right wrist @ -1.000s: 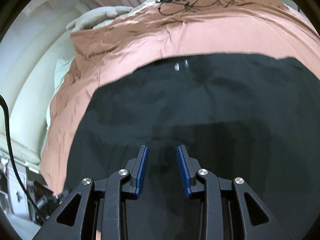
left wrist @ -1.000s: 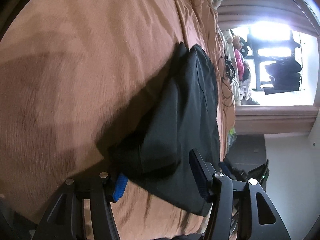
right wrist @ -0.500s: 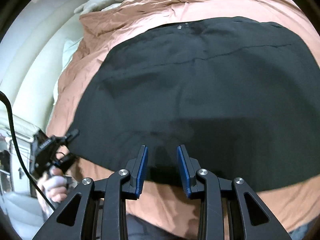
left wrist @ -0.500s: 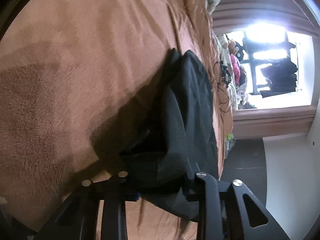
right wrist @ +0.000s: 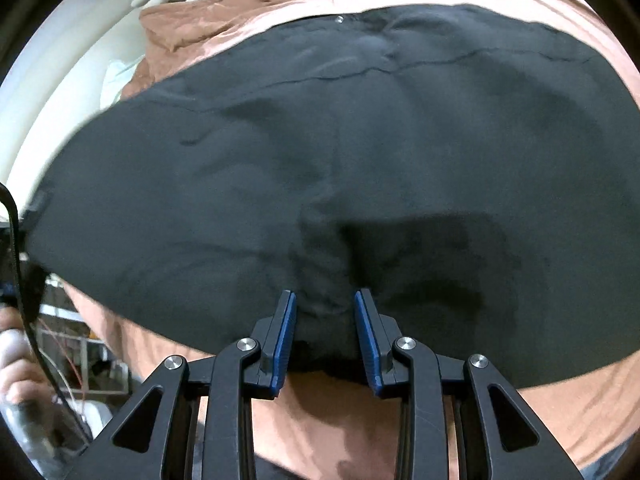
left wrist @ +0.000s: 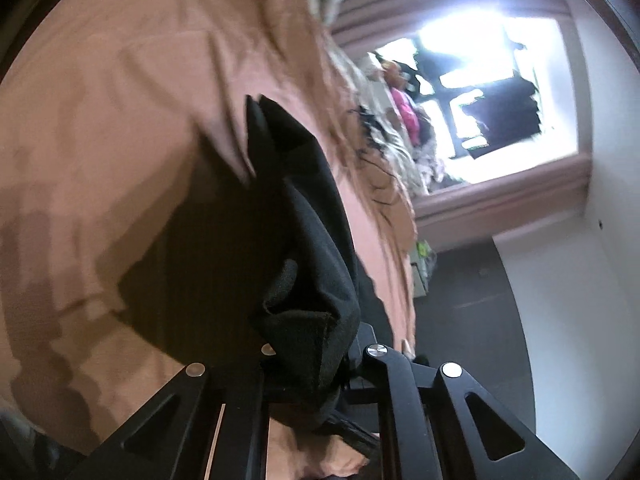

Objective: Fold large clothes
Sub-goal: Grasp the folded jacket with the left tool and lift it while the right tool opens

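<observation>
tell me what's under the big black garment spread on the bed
A salmon-pink bedspread lies under the black garment, showing all around its edges. Whatever lies directly beneath the cloth is covered.

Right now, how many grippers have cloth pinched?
1 for sure. The left gripper, jaws just closed, is clamped on a bunched corner of the black garment. The right gripper straddles a ridge at the near edge; pads look apart from it, though contact may be hidden.

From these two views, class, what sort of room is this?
Most likely a bedroom: a black garment lies on a bed's rumpled pinkish-brown bedspread, with a curtained window behind.
</observation>
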Demonstrator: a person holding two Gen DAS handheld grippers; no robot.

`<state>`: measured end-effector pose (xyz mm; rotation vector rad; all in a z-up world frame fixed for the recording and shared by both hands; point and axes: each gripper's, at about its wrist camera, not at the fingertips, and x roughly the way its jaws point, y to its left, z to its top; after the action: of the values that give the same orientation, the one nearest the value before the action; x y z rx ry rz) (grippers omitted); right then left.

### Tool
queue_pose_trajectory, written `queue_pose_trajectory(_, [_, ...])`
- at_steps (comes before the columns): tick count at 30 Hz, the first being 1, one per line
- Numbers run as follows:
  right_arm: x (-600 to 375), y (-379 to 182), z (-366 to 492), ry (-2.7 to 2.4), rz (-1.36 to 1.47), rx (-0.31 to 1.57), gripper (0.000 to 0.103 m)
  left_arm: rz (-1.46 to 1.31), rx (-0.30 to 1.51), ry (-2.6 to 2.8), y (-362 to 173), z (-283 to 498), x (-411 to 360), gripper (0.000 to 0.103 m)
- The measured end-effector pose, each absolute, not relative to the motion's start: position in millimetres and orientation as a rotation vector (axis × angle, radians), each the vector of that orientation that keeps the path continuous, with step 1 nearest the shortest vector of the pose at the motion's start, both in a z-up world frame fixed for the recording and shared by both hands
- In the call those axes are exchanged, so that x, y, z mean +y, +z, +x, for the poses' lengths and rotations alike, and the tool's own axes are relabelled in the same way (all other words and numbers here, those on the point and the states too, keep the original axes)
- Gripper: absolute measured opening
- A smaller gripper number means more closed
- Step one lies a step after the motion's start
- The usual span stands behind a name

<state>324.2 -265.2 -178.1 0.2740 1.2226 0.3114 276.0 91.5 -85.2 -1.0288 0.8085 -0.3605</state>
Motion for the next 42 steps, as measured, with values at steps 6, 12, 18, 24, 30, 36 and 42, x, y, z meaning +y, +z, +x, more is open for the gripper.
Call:
queue_pose_trajectory(6, [-271, -180, 326, 0.347, 0.308, 1.216, 0.032, -0.939, 0.793, -0.440, -43, 289, 51, 0.011])
queue_pose_trajectory(12, [-296, -169, 315, 0.383, 0.433, 1.169, 0.031, -0.867, 0.786, -0.489, -16, 303, 12, 0.011])
queue_pose_trajectory(18, [-345, -142, 288, 0.370, 0.513, 1.070, 0.031, -0.787, 0.802, -0.536, 1, 311, -30, 0.011])
queue_pose_trajectory(24, [-403, -120, 263, 0.315, 0.579, 0.981, 0.031, -0.743, 0.838, -0.576, 10, 318, -72, 0.011])
queue_pose_trajectory(30, [-454, -115, 239, 0.252, 0.641, 0.924, 0.031, -0.671, 0.914, -0.625, 2, 337, -132, 0.010])
queue_pose_trajectory(36, [-500, -130, 235, 0.173, 0.712, 0.915, 0.031, -0.577, 1.022, -0.660, -31, 362, -201, 0.011])
queue_pose_trajectory(42, [-524, -146, 224, 0.117, 0.754, 0.929, 0.031, -0.445, 1.136, -0.676, -70, 368, -259, 0.011])
